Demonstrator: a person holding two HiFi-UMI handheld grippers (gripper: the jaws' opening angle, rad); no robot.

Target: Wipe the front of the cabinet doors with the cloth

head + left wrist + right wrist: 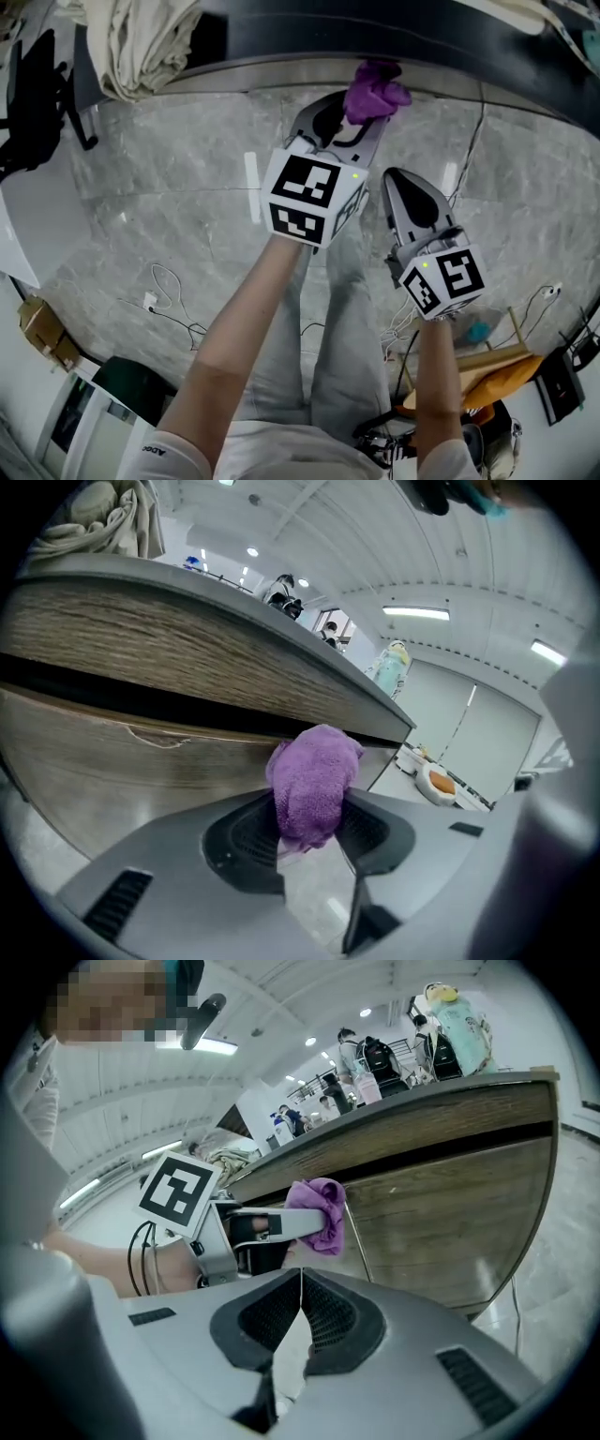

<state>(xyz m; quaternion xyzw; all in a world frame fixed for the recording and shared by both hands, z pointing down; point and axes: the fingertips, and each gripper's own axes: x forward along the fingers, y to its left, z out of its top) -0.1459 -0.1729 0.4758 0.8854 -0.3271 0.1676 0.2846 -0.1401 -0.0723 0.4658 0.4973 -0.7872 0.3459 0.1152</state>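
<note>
- The left gripper (314,841) is clamping a bunched purple cloth (314,780) between its jaws, with most of the wad sticking out past the tips.
- The cloth is sitting up against the top edge of a wood-grain door (141,761), just under the dark gap below the counter (234,597). I cannot tell whether it is actually pressing on the wood.
- The right gripper (300,1321) is hanging at 4 o'clock of the left one in the head view, jaws shut together with nothing between them.
- Progress, as a judgement: no streaks or damp patches are showing on the doors, so nothing is marking any area as wiped. The wiping looks to be at or near its start, with nearly the whole door front below and to both sides left to cover.
- A pale vertical seam (361,1241) is running down the front at 6 o'clock of the cloth, and a chipped edge (150,738) is showing at its 9 o'clock. The cloth could be snagging there.
- Beige fabric (141,42) is lying heaped on the counter at 10 o'clock, well apart from the cloth.
- Cables (169,300) are trailing over the floor near the person's legs (328,319), likely a trip risk when stepping sideways.
</note>
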